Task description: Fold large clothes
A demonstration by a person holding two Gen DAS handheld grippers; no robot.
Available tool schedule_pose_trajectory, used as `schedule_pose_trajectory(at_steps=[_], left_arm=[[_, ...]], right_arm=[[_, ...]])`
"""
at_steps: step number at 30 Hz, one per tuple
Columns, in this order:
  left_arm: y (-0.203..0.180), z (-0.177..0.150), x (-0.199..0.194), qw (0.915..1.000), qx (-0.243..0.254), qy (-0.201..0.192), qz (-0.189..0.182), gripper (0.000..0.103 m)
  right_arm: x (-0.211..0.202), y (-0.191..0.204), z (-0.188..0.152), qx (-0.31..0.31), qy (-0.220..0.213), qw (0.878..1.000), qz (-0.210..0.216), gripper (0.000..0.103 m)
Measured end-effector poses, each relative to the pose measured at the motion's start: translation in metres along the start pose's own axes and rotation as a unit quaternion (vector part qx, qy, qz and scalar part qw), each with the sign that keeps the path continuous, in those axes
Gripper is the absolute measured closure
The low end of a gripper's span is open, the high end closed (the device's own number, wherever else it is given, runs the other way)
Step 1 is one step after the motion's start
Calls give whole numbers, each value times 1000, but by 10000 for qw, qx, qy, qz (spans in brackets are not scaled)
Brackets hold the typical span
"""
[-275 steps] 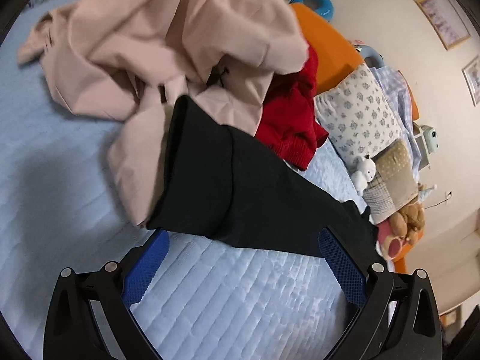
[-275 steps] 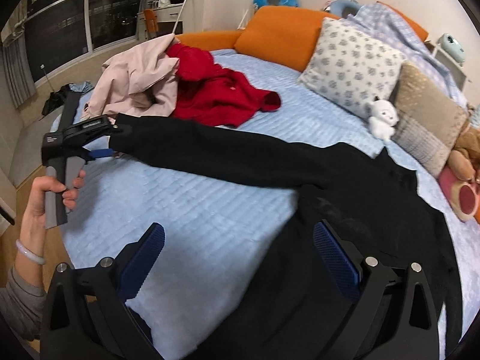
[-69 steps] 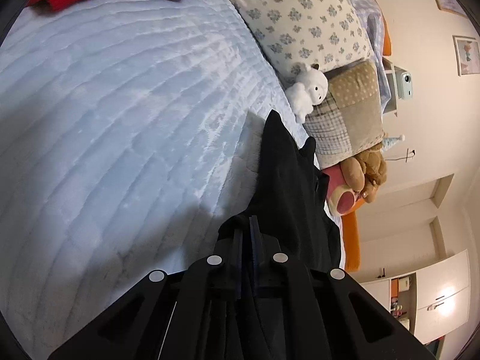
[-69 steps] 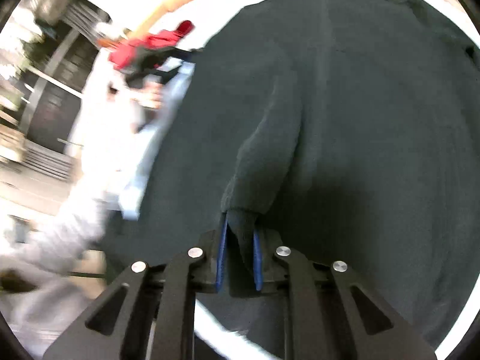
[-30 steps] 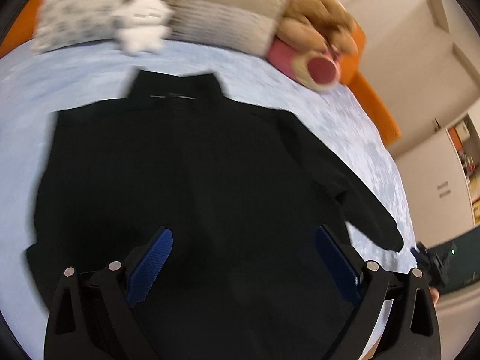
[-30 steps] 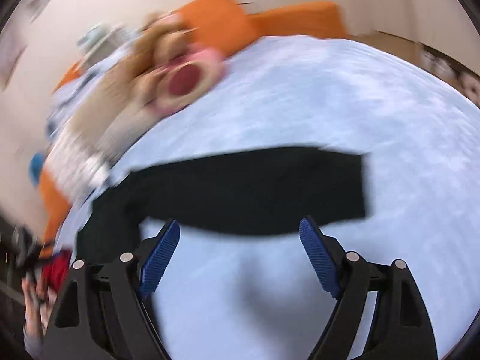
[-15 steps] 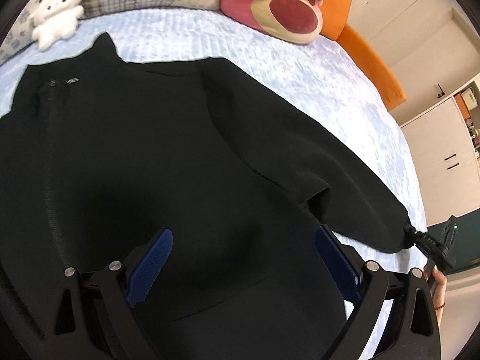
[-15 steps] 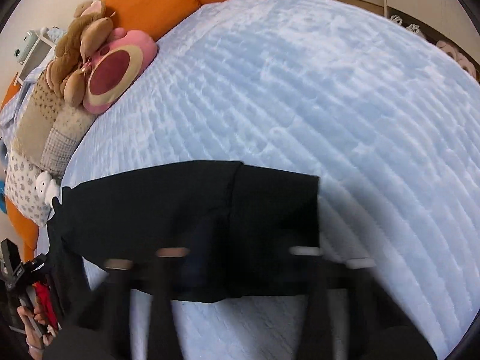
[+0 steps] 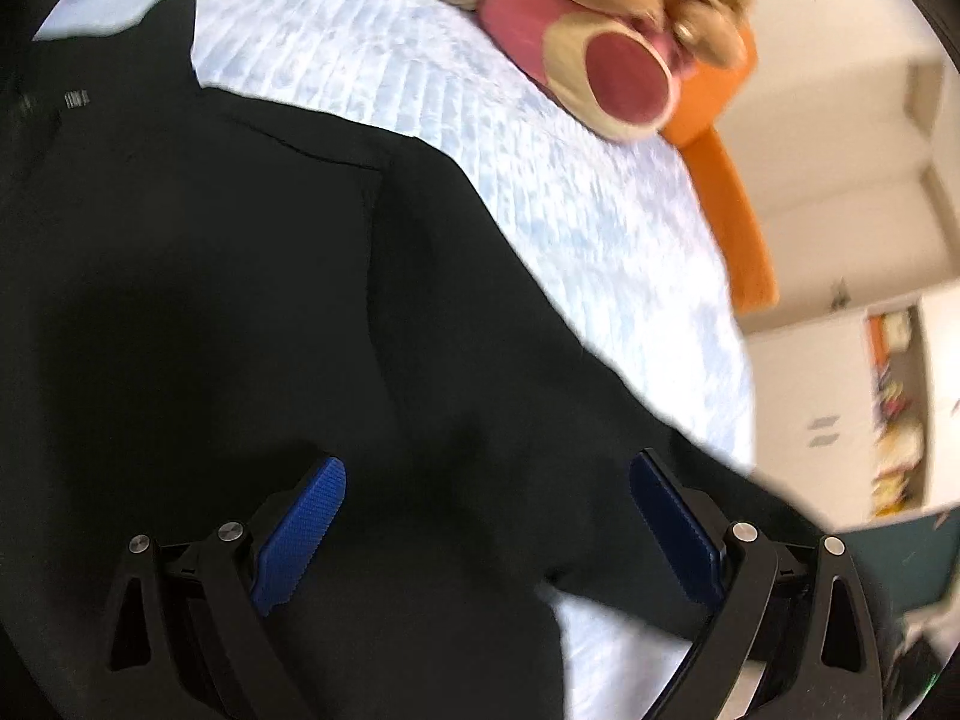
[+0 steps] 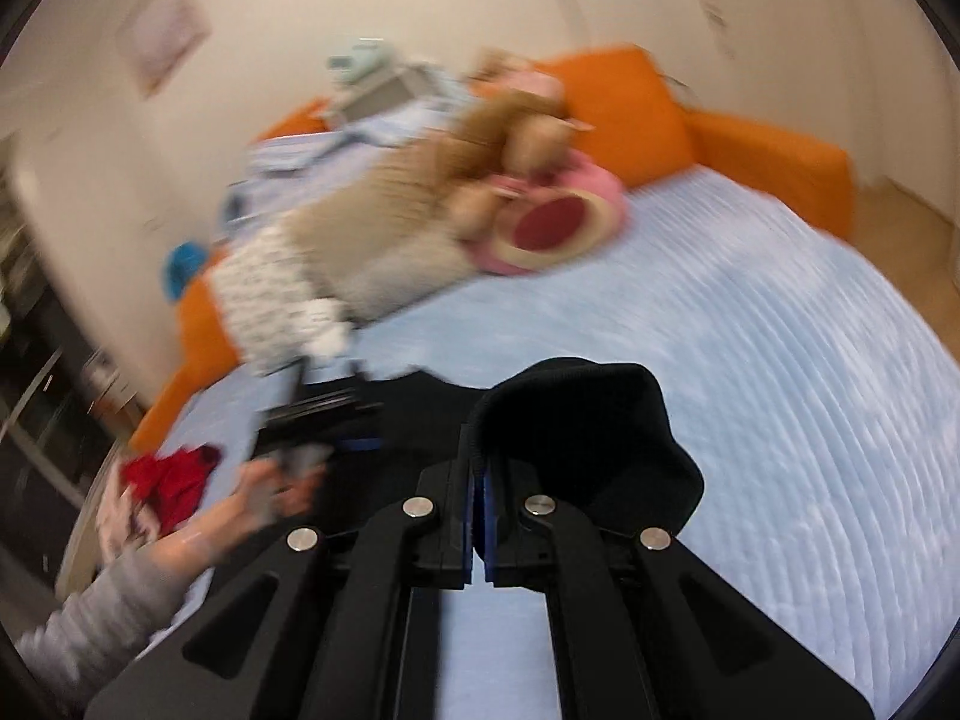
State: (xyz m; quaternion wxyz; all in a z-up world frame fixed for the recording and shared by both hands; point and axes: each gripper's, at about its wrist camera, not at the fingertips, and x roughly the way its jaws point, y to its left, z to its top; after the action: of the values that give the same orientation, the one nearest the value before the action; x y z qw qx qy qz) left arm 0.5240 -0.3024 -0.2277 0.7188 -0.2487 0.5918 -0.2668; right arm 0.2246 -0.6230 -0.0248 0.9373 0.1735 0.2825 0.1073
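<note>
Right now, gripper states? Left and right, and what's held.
Left gripper: open, holding nothing, over the black top.
Right gripper: shut on the black top's cuff.

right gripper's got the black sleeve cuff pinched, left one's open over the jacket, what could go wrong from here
1. The right gripper pinches only the edge of the sleeve cuff, so the cuff might slip out as it is carried.
2. The left gripper is open above the black jacket and pins nothing; pulling the sleeve could drag the body out of flat.
</note>
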Motion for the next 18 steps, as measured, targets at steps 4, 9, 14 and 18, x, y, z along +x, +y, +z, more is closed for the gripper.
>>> schedule_pose_trajectory(at_steps=[4,9,14,18], left_arm=[[4,5,9,9995,-261,-30,-169,7],[2,4,3,9998,76,69,-174,6],[27,16,-17,9989,-182,-139,-417,7],[41,19,-26,9983,-282,-180,-474,6]], right_arm=[[-13,72,-6,-668,68,9945,805,101],[3,143,-52,-1437,663,9734,1658,101],[38,190,-117,-1867,1499,9450,2227,100],[55,206,-154,-1949,1952,9273,2531,100]])
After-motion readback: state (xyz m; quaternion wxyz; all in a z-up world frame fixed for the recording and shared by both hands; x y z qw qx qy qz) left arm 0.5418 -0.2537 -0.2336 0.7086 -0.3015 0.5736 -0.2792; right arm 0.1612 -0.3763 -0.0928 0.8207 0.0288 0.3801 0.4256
